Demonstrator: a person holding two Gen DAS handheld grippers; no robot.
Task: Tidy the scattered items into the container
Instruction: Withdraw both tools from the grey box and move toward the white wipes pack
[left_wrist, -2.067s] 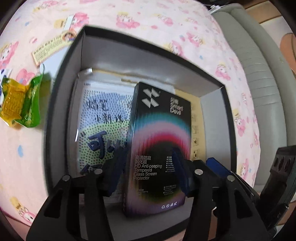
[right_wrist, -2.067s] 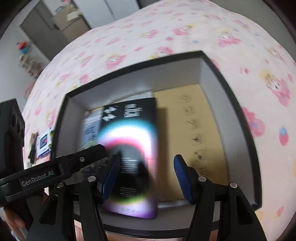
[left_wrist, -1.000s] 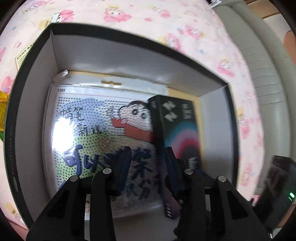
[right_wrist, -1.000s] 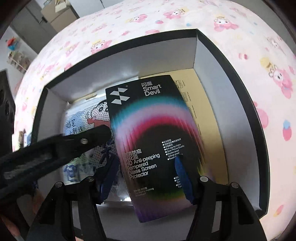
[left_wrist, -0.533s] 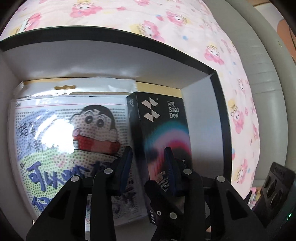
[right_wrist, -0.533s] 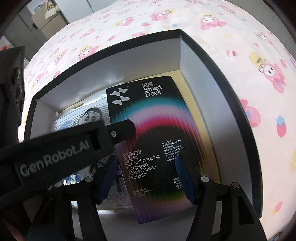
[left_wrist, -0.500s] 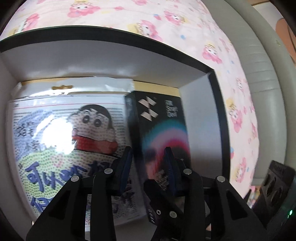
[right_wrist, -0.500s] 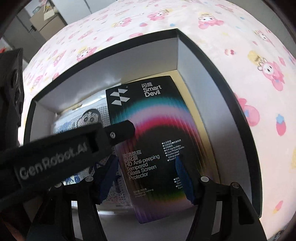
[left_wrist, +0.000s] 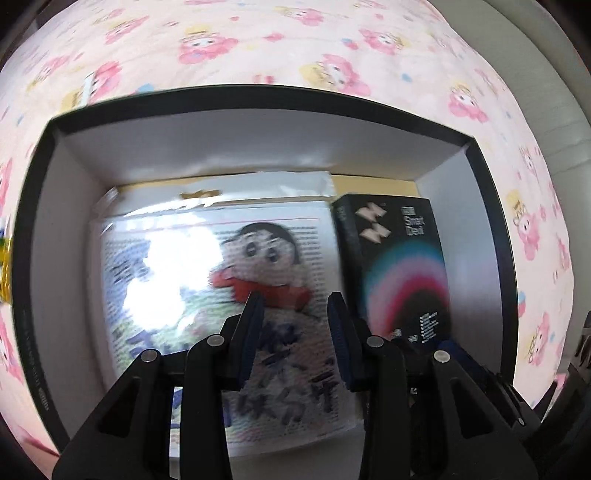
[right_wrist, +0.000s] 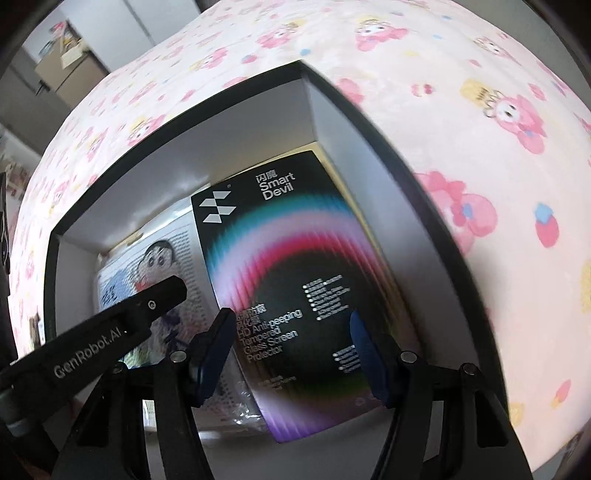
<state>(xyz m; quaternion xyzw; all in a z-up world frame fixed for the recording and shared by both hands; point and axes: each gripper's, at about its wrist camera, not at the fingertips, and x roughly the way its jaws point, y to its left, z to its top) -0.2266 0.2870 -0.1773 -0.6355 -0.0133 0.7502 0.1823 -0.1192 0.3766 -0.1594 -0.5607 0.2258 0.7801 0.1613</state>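
Two items are home already, and you're looking straight down on both of them. The cartoon-print packet (left_wrist: 221, 295) lies flat on the floor of the black container (left_wrist: 258, 98), filling its left side, and the black screen protector box (right_wrist: 295, 288) sits to its right, along the container's right wall.

Your right gripper (right_wrist: 291, 350) is over that box with its blue pads either side of the lower half. The box spans the whole gap and the pads look pressed to its edges, so I'd call that a grip, though the blur down there makes it hard to be sure the box has fully settled on the floor rather than riding in your hold. If it's down, letting go finishes that item.

Your left gripper (left_wrist: 295, 332) hangs above the packet with its jaws drawn close together and nothing between them, only a narrow slot with the packet's print showing through. It's carrying nothing.

What's left? At the far left edge of the left wrist view, a scrap of yellow and green wrapper (left_wrist: 4, 269) pokes out on the pink cartoon bedsheet (left_wrist: 332, 40), outside the container. That one is not yet tidied. Anything else beyond the edges, neither camera shows.
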